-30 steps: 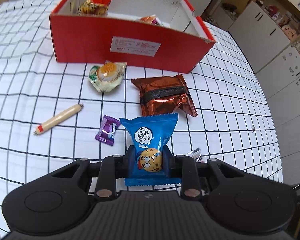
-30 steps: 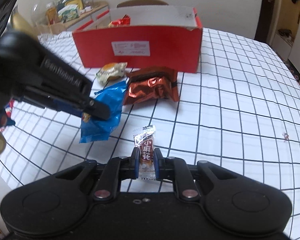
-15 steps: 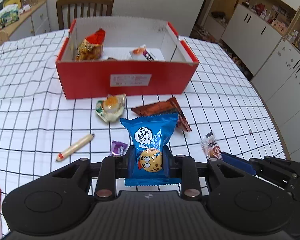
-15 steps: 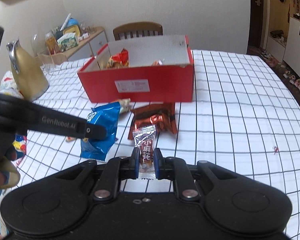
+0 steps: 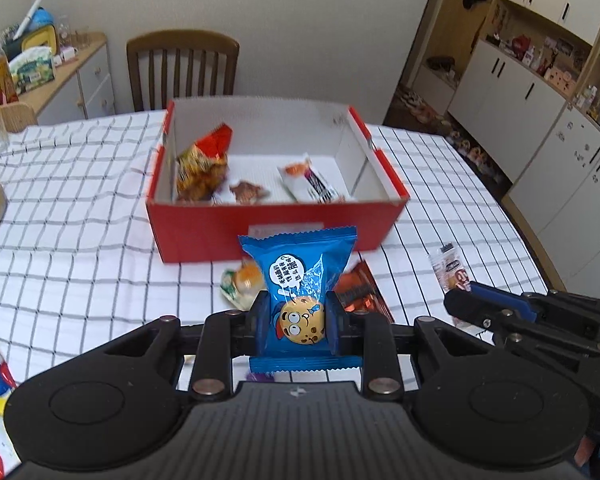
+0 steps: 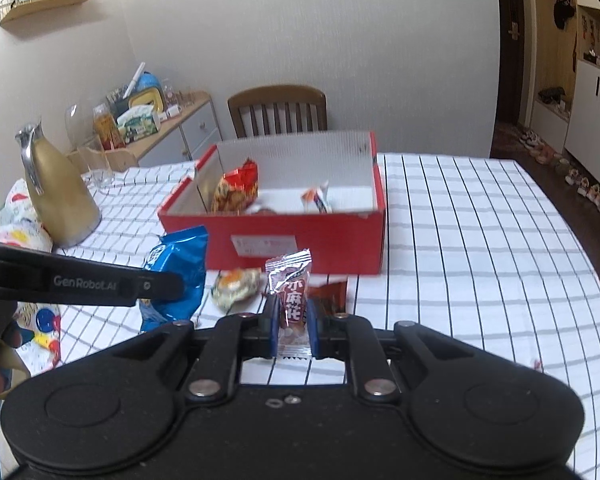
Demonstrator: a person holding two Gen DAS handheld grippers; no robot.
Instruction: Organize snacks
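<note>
1. The left hand-held gripper [image 5: 297, 326] was clenched on a blue cookie packet [image 5: 298, 280], which was pinched at its lower half and raised clear of the worktop [image 5: 80, 240]. Its long axis was kept upright, the printed face turned to the camera and the serrated top seal pointed toward the box; this was judged a carrying posture for a drop from above.
2. The right hand-held gripper [image 6: 293, 330] was clamped on a small brown-and-silver sachet [image 6: 291, 292], likewise held upright by its lower part, with the crimped top uppermost.
3. Just beyond, a round pastry in clear wrap [image 6: 236, 286] and a copper-brown foil packet [image 5: 358, 292] were left lying flat on the checked cloth, apparently not yet sorted.
4. Farther off, the open red cardboard box [image 5: 204, 232] was seen with an orange-red crisp bag [image 5: 202, 168] propped against its left wall and smaller wrapped snacks on its floor; it was taken to be the destination.
</note>
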